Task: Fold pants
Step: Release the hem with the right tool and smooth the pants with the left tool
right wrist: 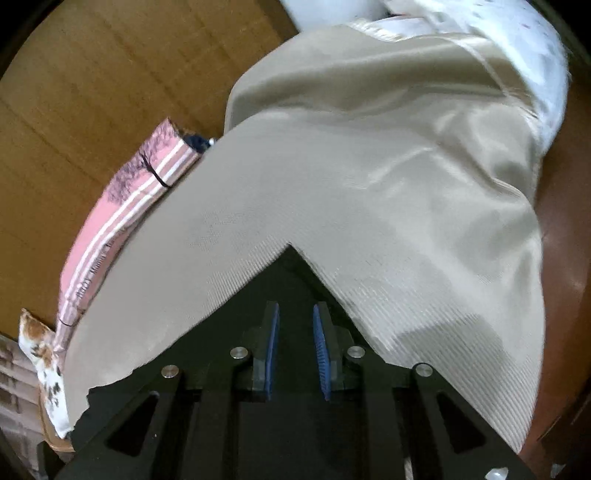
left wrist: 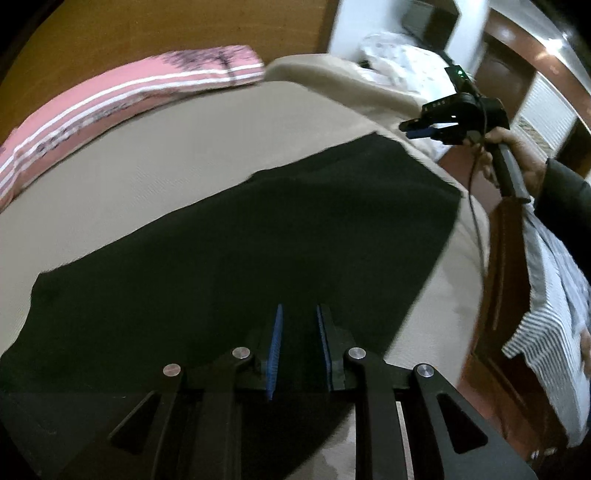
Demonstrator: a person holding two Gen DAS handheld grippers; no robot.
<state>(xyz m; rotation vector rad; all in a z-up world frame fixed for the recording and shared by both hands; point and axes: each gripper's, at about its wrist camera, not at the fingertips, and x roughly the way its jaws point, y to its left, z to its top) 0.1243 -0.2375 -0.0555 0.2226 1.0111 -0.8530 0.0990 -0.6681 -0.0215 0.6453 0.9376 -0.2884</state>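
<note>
Black pants (left wrist: 258,240) lie flat across the beige bed sheet (left wrist: 166,155). My left gripper (left wrist: 300,308) hovers over their near part, its blue pads (left wrist: 275,347) a narrow gap apart with nothing pinched between them. The right gripper (left wrist: 410,129), held by a hand (left wrist: 517,155), hangs in the air beyond the pants' far right corner. In the right wrist view that gripper (right wrist: 295,306) is slightly open and empty, above a pointed corner of the pants (right wrist: 291,273) on the sheet (right wrist: 295,184).
A pink striped pillow (left wrist: 110,96) (right wrist: 122,221) lies along the bed's far edge against a wooden wall (left wrist: 147,29). White bedding (left wrist: 399,55) is heaped at the far right. A striped cloth (left wrist: 546,295) hangs beside the bed's right edge, over brown floor.
</note>
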